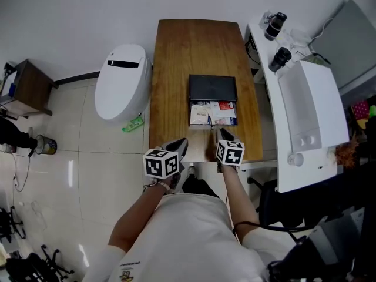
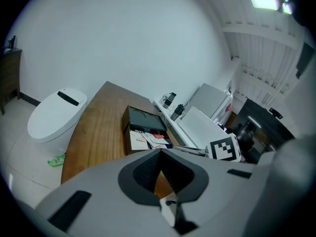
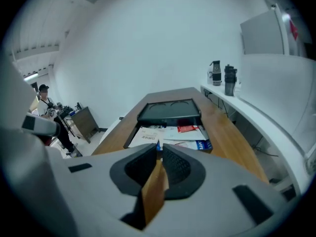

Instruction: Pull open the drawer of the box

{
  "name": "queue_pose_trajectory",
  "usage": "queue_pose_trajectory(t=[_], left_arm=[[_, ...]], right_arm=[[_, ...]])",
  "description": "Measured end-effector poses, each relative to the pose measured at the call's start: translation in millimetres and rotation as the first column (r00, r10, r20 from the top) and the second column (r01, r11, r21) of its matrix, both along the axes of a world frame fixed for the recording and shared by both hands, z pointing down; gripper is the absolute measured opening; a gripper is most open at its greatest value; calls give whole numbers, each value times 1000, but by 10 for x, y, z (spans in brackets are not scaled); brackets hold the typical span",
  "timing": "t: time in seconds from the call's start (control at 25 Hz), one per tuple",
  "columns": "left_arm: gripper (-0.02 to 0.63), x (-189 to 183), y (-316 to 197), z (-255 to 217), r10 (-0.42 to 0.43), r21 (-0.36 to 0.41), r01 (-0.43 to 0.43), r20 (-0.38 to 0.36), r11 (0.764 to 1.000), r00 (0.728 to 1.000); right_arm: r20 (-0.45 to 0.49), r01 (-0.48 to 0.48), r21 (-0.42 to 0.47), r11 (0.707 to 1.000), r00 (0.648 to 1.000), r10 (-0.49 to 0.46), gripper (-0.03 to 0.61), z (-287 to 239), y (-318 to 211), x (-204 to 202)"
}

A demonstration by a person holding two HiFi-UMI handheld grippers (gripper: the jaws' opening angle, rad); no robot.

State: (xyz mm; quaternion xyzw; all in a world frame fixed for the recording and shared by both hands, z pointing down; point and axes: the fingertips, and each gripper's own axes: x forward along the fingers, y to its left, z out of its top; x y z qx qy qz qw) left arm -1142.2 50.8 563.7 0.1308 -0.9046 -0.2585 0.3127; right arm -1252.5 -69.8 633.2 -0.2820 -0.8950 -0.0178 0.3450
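Note:
A black box [image 1: 212, 88] lies on the wooden table [image 1: 176, 69]. Its drawer [image 1: 212, 113] stands pulled out toward me, full of papers and leaflets. Both grippers hover at the table's near edge, short of the drawer front. My left gripper [image 1: 179, 146] is off to the drawer's left and shut on nothing. My right gripper [image 1: 225, 135] is just in front of the drawer's right half and also shut and empty. In the left gripper view the box [image 2: 145, 118] and drawer [image 2: 148, 139] lie beyond the left gripper [image 2: 160, 154]. The right gripper [image 3: 159, 154] points at the drawer [image 3: 170, 135] under the box [image 3: 170, 110].
A white toilet [image 1: 121, 81] stands left of the table, with a green packet [image 1: 133, 124] on the floor beside it. A white desk [image 1: 305, 110] on the right carries two dark bottles [image 1: 276, 25]. A small wooden cabinet [image 1: 29, 87] is at far left. A person [image 3: 47, 105] stands in the distance.

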Motion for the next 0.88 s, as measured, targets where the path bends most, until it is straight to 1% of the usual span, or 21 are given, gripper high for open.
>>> queue_pose_trajectory(t=[0.08, 0.2, 0.4, 0.56, 0.72, 0.88], left_arm=[[3, 61, 41, -71, 32, -18, -32, 24, 999, 999], [3, 233, 82, -205, 88, -60, -84, 69, 995, 994], [3, 552, 274, -462, 152, -110, -136, 155, 985, 976], [3, 835, 350, -611, 199, -102, -181, 203, 978, 959], [3, 1116, 330, -601, 238, -63, -230, 204, 971, 950], [3, 1316, 303, -598, 253, -50, -248, 204, 968, 946]], right_arm=[[37, -28, -19, 999, 999, 28, -8, -210, -4, 87], [78, -66, -64, 996, 994, 71, -11, -504, -20, 309], [147, -100, -119, 988, 982, 117, -11, -954, 111, 798], [173, -125, -146, 981, 974, 150, -11, -1164, 223, 1233], [150, -170, -153, 974, 970, 193, -11, -1176, 178, 1672], [137, -195, -158, 968, 967, 217, -11, -1141, 114, 2082]])
